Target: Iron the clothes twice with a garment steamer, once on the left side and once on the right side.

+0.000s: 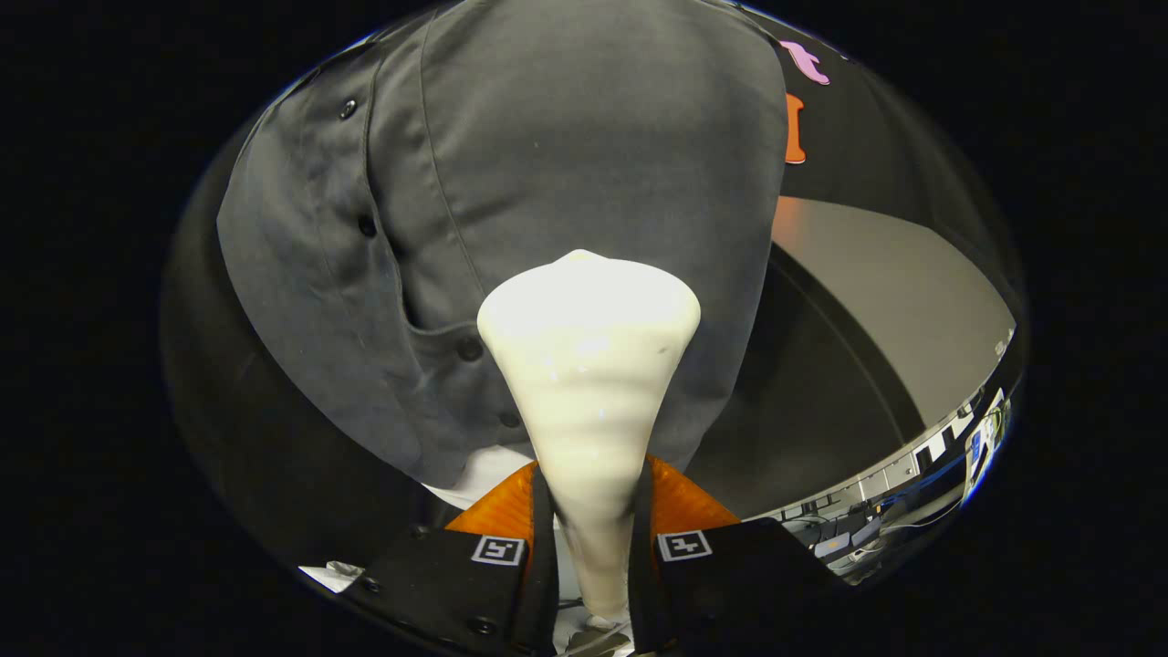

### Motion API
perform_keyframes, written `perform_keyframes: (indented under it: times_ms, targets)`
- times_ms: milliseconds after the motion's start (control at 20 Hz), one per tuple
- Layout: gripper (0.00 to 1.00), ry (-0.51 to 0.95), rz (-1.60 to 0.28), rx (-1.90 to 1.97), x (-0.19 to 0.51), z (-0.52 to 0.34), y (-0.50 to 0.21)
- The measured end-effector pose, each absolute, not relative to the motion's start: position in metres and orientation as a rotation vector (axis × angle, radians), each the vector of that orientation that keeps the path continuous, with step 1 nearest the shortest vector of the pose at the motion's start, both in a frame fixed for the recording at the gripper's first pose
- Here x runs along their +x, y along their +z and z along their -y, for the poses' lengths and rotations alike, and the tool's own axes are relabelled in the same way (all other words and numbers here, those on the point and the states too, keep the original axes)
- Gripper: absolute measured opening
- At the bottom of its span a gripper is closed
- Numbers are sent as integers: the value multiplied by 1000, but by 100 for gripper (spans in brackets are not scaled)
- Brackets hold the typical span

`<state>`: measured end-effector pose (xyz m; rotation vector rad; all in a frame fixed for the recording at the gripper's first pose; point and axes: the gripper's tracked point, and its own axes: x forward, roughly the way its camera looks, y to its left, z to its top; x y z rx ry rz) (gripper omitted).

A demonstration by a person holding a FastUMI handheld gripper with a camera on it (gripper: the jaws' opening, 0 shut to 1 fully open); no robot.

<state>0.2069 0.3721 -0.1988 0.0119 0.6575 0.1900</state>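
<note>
A cream-white garment steamer [589, 365] stands up from between my fingers, its handle narrow at the bottom and its head wide at the top. My gripper [591, 511] is shut on the handle, one finger on each side. The steamer head rests against a dark grey buttoned shirt [566, 155] that hangs straight ahead. The head sits just right of the shirt's button placket [415, 274], low on the garment near the hem. Several dark buttons run down the placket.
The black booth wall [876, 155] stands behind the shirt to the right, with a grey floor panel [894, 301] below it. Something white [484, 474] shows under the shirt's hem. Desks and equipment [876, 529] lie far off to the lower right.
</note>
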Motion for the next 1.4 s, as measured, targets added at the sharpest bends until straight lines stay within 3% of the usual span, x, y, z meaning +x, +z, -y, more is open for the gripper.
perform_keyframes:
  times_ms: [500,750,1400]
  targets:
    - [39,193,-751,-6,189,-370,-255]
    - [39,183,-772,16,177,-367,-245]
    - [39,232,-532,25,131,-427,-77]
